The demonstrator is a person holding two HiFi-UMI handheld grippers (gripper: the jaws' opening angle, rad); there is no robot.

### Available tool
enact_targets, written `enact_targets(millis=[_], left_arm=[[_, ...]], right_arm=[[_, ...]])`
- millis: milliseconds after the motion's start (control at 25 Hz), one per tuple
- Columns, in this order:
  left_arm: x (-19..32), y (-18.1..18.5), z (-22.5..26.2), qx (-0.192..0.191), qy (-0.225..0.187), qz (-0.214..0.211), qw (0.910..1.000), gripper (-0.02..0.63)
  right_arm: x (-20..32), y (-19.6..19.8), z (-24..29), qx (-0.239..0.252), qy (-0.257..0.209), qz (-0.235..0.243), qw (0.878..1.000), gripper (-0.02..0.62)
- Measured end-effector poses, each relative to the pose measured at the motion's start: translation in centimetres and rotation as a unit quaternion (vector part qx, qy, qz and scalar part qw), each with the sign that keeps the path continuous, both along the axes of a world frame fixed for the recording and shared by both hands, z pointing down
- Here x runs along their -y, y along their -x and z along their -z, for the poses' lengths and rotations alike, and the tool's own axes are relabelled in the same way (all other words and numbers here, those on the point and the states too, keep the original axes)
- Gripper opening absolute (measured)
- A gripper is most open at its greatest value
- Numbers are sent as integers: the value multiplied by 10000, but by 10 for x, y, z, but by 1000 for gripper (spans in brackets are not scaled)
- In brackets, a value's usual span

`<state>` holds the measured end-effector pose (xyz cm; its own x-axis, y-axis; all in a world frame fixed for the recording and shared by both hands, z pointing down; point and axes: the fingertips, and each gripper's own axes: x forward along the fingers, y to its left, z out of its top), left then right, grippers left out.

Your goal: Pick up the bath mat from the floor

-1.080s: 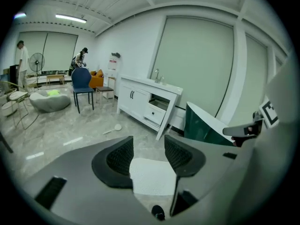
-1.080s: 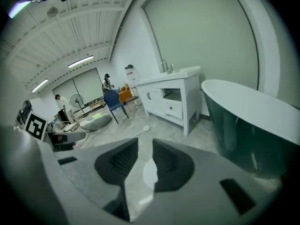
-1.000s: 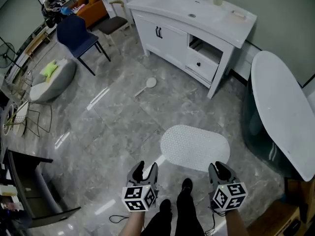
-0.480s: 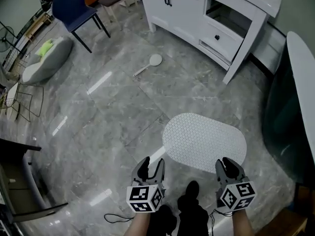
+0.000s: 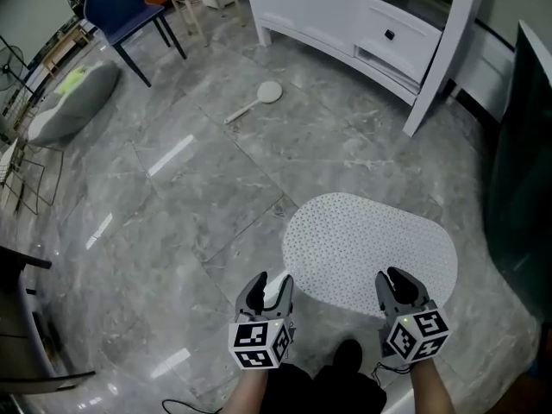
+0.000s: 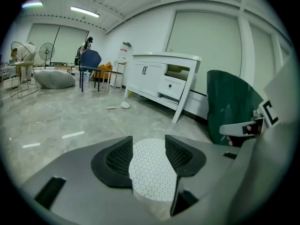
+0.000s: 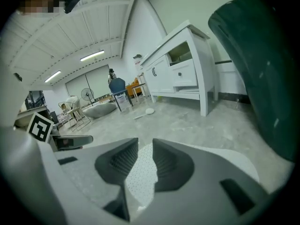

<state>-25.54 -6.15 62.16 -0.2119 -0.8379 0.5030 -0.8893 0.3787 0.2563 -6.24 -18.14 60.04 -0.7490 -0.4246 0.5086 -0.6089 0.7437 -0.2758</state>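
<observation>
Grey floor (image 5: 198, 179), seemingly marble | bath mat (image 5: 371, 248) flat | left hand-held gripper (image 5: 269, 285) apart | right hand-held gripper (image 5: 397, 279) apart | cabinet (image 5: 328, 15) beyond

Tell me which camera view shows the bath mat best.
The head view: the bath mat shows almost its whole dotted oval, flat on the floor. The left gripper view and the right gripper view each show only a narrow strip of it between the jaws.

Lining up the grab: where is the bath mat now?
Head view, lower centre-right: the bath mat lies flat on the floor just ahead of the left gripper and right gripper.
</observation>
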Motion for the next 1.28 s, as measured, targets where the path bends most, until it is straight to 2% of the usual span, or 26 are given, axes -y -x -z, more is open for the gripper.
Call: enact_targets(millis=[240, 600, 920, 1280], left_arm=[[17, 15, -61, 80, -28, -107, 9999, 223], [30, 18, -123, 166, 79, -440, 9989, 235], [37, 29, -167, 129, 354, -458, 9982, 242], [67, 44, -216, 123, 619, -422, 9971, 268]], right_arm=[[5, 10, -58, 115, -97, 163, 9998, 98], [1, 18, -110, 176, -132, 92, 9997, 98], [1, 30, -131, 169, -101, 41, 9998, 98], [15, 28, -150, 247, 18, -205, 9995, 98]])
